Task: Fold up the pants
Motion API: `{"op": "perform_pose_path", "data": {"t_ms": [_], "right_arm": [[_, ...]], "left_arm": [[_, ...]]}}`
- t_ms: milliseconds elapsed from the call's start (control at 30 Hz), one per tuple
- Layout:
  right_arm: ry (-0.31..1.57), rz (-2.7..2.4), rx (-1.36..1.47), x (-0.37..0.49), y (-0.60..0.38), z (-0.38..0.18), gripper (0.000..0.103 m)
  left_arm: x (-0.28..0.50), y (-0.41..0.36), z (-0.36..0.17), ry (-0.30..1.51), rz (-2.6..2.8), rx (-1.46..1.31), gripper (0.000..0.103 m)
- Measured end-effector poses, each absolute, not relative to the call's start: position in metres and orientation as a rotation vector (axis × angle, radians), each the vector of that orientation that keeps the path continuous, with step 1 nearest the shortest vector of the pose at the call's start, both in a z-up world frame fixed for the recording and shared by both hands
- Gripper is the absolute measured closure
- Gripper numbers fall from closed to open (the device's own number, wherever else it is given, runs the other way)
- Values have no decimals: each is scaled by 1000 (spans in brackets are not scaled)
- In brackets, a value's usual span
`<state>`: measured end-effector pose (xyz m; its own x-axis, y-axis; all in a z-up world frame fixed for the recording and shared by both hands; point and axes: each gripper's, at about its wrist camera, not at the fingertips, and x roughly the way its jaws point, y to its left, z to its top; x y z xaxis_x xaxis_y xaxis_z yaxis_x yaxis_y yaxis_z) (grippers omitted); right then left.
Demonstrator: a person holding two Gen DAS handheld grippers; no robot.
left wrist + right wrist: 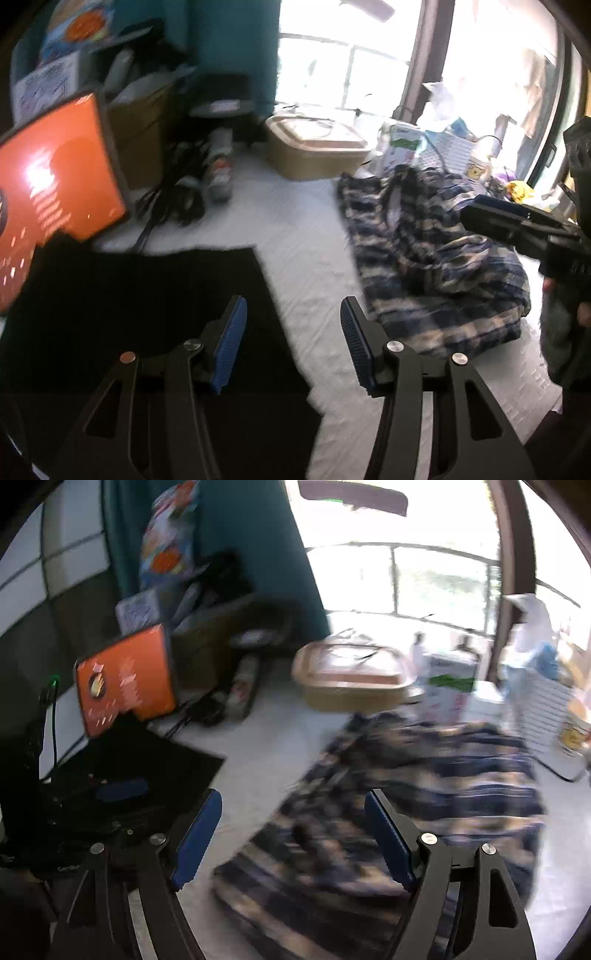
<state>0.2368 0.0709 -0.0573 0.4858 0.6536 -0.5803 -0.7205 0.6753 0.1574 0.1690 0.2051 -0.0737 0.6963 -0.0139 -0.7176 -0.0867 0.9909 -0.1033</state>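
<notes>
The plaid pants [436, 258] lie bunched in a loose heap on the white bed sheet [310, 229], blue, black and cream checked. My left gripper [293, 343] is open and empty, above the sheet just left of the heap. My right gripper [291, 834] is open and empty, hovering over the near edge of the pants [388, 812]. The right gripper also shows in the left wrist view [517, 221], above the heap's right side.
A black cloth [140, 314] lies on the sheet at the left. An orange box [55, 184] stands behind it. A tan lidded bin [317, 147], cables and shoes [184, 192] and bags [443, 147] line the far edge by the window.
</notes>
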Motion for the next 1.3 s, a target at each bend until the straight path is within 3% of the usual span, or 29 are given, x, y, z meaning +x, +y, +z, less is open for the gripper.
{"op": "perform_pose_path", "data": {"t_ms": [300, 367, 533, 733, 767, 800, 1133, 1200, 1267, 1300], "right_arm": [[643, 600, 10, 291, -38, -59, 22], [645, 557, 41, 302, -61, -62, 31], [668, 460, 144, 328, -107, -73, 40], [671, 427, 168, 342, -131, -84, 40], [676, 425, 172, 343, -132, -87, 40], [682, 424, 175, 345, -133, -90, 40], [670, 466, 132, 354, -109, -89, 40], [661, 512, 90, 361, -95, -87, 44], [665, 549, 46, 373, -79, -88, 59], [669, 555, 29, 381, -72, -89, 71]], "left_arm": [[228, 129, -51, 738, -107, 20, 49], [246, 117, -51, 739, -138, 33, 49], [302, 100, -66, 818, -244, 30, 49], [343, 99, -86, 871, -260, 39, 49], [346, 100, -88, 863, -271, 34, 56], [349, 101, -91, 858, -273, 41, 87], [363, 145, -92, 883, -159, -43, 88], [370, 148, -100, 914, -169, -51, 84], [373, 150, -106, 926, -172, -60, 82], [375, 151, -107, 925, -153, -57, 74]]}}
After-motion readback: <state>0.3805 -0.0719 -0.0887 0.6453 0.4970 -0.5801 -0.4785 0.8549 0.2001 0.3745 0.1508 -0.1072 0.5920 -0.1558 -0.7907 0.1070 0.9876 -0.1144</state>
